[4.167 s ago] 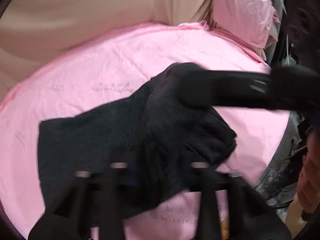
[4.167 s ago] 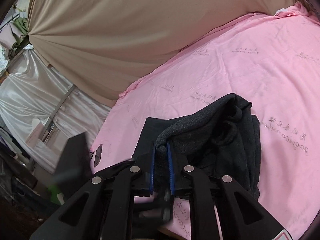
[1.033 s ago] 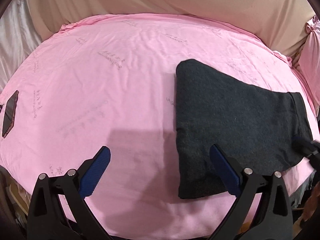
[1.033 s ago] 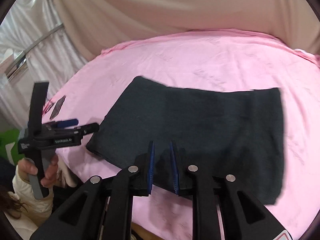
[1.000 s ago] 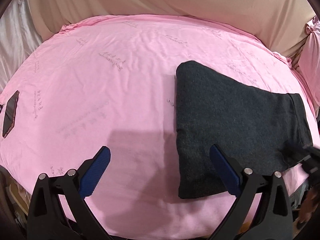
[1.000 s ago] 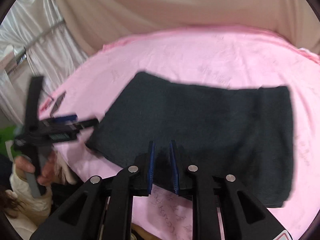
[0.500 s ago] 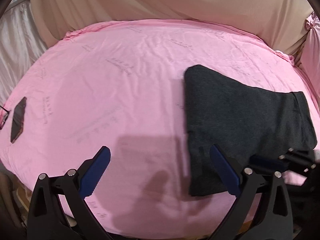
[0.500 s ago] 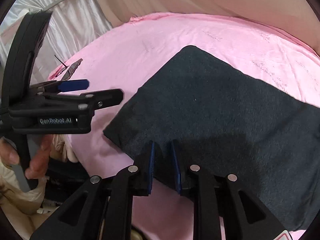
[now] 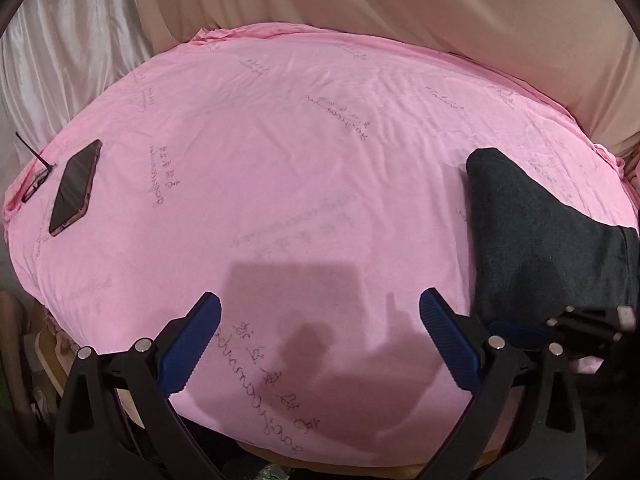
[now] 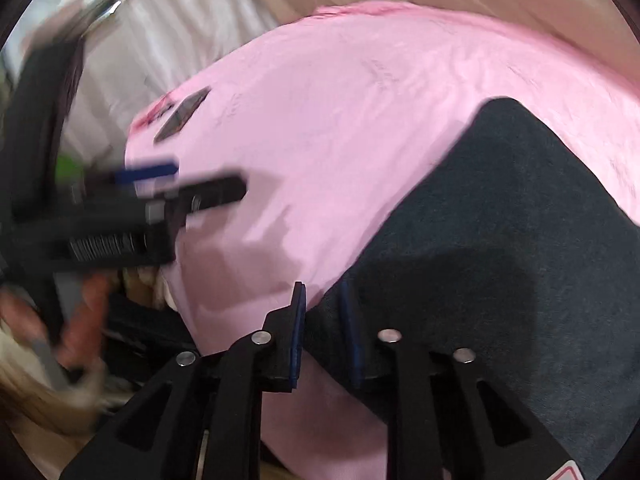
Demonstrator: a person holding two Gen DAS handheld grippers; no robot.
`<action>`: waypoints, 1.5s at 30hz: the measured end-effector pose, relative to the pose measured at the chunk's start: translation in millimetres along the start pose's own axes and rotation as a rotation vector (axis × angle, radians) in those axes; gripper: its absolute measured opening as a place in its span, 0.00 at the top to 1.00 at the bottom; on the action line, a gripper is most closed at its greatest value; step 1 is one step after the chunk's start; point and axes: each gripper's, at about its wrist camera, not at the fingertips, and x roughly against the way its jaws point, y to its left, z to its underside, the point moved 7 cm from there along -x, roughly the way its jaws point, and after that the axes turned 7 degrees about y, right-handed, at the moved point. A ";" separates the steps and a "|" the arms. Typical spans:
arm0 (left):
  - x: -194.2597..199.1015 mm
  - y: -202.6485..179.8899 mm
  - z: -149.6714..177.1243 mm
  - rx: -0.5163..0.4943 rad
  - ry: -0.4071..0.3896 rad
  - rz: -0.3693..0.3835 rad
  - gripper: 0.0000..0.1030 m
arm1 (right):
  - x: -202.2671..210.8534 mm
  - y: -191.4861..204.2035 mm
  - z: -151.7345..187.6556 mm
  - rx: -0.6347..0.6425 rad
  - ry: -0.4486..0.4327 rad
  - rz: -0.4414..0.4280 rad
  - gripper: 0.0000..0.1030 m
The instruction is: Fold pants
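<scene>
Left wrist view: left tool (image 9: 320,340) fully spread, empty, above the pink sheet (image 9: 280,140). Folded dark pants (image 9: 540,232) lie flat at right edge of frame; phone (image 9: 75,187) at far left.

Right wrist view: right tool (image 10: 324,332) narrowly parted, nothing clamped, at the pants (image 10: 500,240) near corner, lower centre. Left tool blurred at left.

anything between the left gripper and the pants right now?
Nothing visible. The left gripper is open over bare pink sheet; the folded pants lie to its right. The right gripper sits at the pants' near edge. The phone is far left, out of the path.
</scene>
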 end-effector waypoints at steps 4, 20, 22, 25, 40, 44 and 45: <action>-1.2 -7.2 0.8 -0.014 0.001 0.024 0.05 | 20.1 -18.3 -38.3 -0.023 -0.067 0.062 0.86; -5.2 -74.1 5.1 -0.147 0.028 0.089 0.05 | 108.0 -109.6 -21.6 -0.284 -0.299 0.250 0.72; -8.0 -84.0 5.0 -0.161 0.038 0.103 0.05 | 138.3 -129.6 13.9 -0.325 -0.328 0.345 0.71; -12.2 -103.8 6.9 -0.191 0.056 0.115 0.05 | 173.8 -156.6 61.6 -0.423 -0.360 0.490 0.57; -21.3 -154.5 11.7 -0.144 0.155 0.349 0.05 | 166.2 -198.1 157.5 -0.633 -0.331 0.333 0.40; -29.1 -155.6 8.4 -0.140 0.167 0.347 0.05 | 155.4 -202.5 160.0 -0.620 -0.292 0.367 0.38; -36.1 -155.0 9.5 -0.137 0.187 0.342 0.05 | 152.9 -203.5 161.7 -0.631 -0.289 0.348 0.38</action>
